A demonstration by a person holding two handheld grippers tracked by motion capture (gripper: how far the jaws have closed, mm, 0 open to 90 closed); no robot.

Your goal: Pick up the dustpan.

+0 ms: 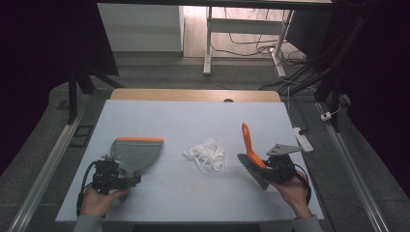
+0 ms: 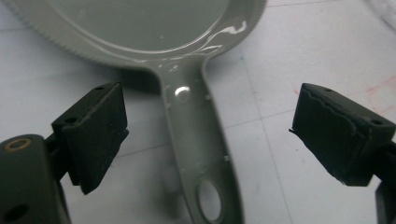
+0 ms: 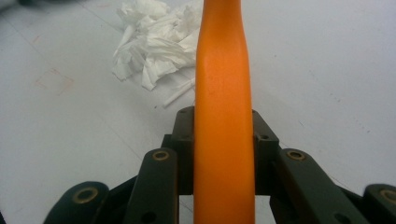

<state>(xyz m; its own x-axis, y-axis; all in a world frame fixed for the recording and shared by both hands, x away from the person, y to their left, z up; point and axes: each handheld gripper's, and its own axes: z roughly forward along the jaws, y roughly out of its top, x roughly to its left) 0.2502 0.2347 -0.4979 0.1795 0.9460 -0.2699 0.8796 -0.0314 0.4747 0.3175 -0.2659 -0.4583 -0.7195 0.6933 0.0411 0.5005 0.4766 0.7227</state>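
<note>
A grey dustpan (image 1: 138, 152) with an orange front lip lies flat on the left of the white table (image 1: 193, 121). Its grey handle (image 2: 201, 140) runs between the jaws of my left gripper (image 2: 210, 112), which stand open and wide apart on either side without touching it. That left gripper (image 1: 123, 169) is low at the table. My right gripper (image 1: 270, 166) is shut on the orange handle (image 3: 223, 93) of a brush (image 1: 247, 140), whose dark bristle head (image 1: 252, 170) hangs toward the table. A pile of torn white paper (image 1: 208, 154) lies between dustpan and brush.
The paper scraps (image 3: 152, 46) sit just beyond and left of the brush handle in the right gripper view. A white power strip (image 1: 302, 140) lies off the table's right edge. Metal rails run along both sides of the table.
</note>
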